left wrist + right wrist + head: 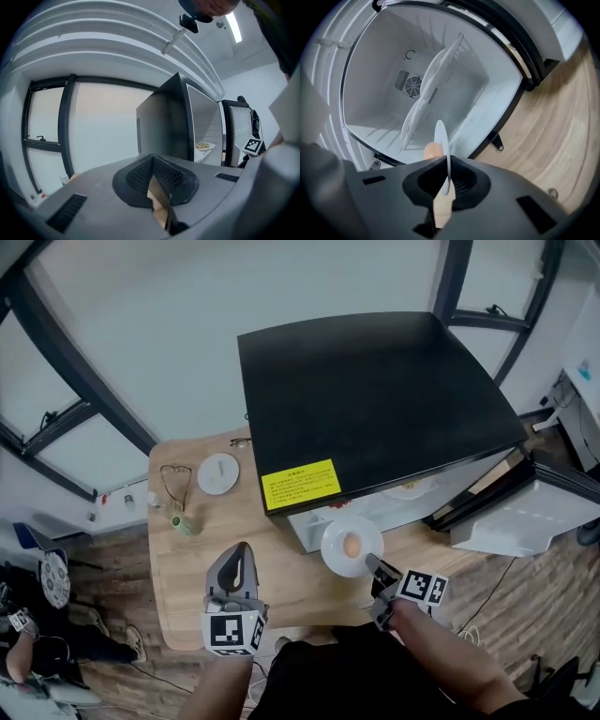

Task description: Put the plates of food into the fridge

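Nearest, the left gripper (234, 566) hung over the pale wooden table (187, 568), ribbed pads (140, 176) pinched together on nothing. The right gripper (377, 568) clenched the thin rim of a round white plate (337, 554) carrying a smooth tan egg (352, 545), just before the open black-topped fridge (375, 399).

Head view looks steeply down on the fridge (375, 399); both gripper views face it nearby.

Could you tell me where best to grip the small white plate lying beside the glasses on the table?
Probably pinch the small white plate by its near rim, coming low from the person's side with the left gripper: it lies flat, glasses flank one side, the fridge the other.
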`<state>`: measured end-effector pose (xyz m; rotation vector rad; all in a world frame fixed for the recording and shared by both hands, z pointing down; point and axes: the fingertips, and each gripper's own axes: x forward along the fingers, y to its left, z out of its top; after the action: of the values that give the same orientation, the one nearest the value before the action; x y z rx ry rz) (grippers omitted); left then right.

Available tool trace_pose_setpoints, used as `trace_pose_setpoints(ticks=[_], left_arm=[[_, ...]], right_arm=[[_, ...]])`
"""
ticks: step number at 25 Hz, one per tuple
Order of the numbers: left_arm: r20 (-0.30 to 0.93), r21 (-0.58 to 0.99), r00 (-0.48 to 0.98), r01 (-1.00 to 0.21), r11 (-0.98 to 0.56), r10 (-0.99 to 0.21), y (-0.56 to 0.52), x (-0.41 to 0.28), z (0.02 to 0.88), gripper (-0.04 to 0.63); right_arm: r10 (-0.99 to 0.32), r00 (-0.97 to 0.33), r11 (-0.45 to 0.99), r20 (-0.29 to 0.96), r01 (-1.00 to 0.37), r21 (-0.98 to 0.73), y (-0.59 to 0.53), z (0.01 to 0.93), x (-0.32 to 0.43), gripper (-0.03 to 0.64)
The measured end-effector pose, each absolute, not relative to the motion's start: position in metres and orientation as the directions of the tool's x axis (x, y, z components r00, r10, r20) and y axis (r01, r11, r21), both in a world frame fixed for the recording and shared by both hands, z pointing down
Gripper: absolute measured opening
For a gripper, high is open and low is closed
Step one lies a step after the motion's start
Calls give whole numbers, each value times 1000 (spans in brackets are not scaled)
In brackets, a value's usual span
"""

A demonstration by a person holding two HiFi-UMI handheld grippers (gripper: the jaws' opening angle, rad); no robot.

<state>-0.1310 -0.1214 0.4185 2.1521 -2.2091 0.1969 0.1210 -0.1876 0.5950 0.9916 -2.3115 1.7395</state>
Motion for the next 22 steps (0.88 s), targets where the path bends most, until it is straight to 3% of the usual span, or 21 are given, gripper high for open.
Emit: trace_pose_setpoints(ticks=[10, 22], left_arm=[[128, -46, -200, -980, 196, -971, -135, -162, 406, 5], [216, -92, -254, -967, 240, -943, -122, -173, 441, 5]], right_arm=[[-371, -791, 147, 486, -567, -811, -248, 622, 105, 32], [-360, -758, 272, 544, -643, -716, -288, 640, 75, 32]])
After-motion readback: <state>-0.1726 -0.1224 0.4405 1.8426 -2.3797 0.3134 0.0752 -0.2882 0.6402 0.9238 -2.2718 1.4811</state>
